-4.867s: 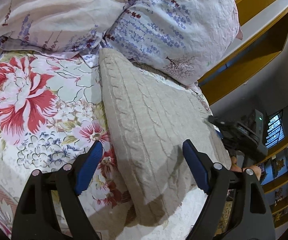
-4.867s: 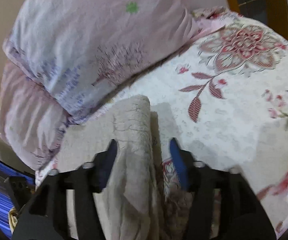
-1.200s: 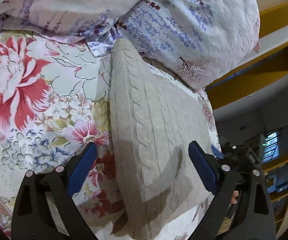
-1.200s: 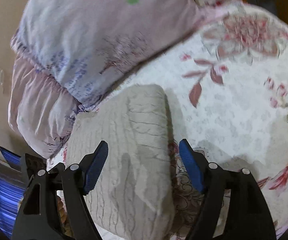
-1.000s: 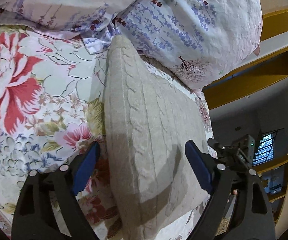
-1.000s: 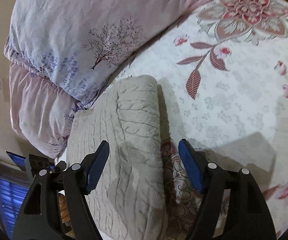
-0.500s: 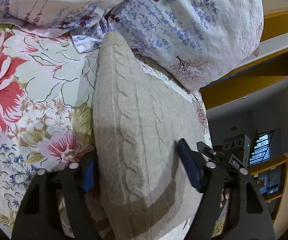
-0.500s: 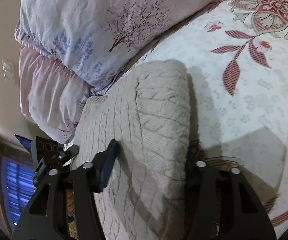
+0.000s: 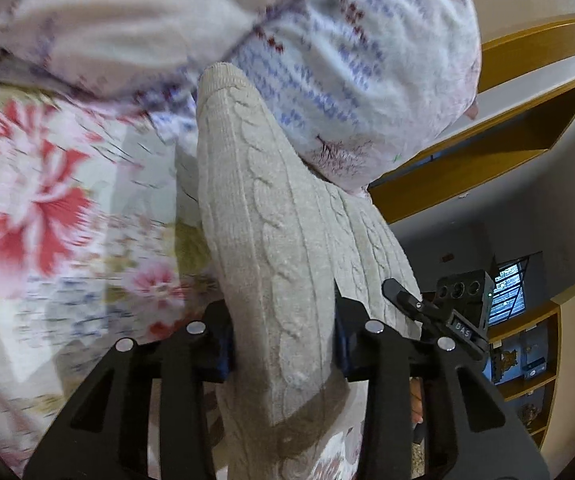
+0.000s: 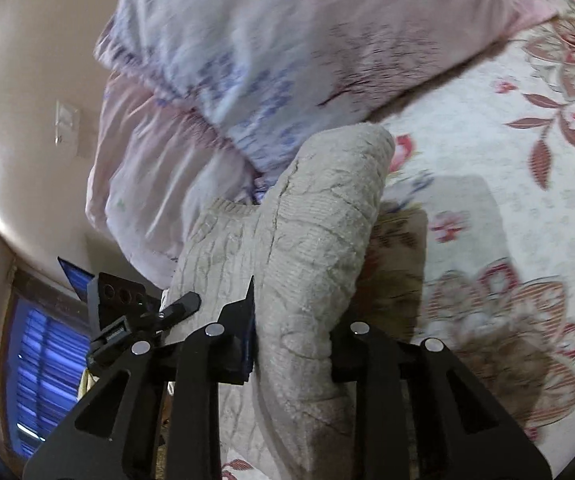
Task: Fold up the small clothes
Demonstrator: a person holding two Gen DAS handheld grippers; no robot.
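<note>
Both views: strong fisheye bowing, dark vignette at corners. Indoor light soft, moderate, from above. Left wrist view: floral bedspread (image 9: 39,208) and pillows (image 9: 327,60) motion-smeared; knit sweater (image 9: 271,248) sharp, shadowed at its lower part. Right wrist view: pillows blurred, grey shadow patch on bedspread beside sweater, glare on wall (image 10: 15,128), window (image 10: 43,376) blue, streaked.

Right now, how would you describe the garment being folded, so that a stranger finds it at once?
On the floral bedspread, just below the lavender-print pillow, lies a beige cable-knit sweater. Both grippers are closing on its near end. It is the only plain, thick, ribbed fabric among printed linens.
</note>
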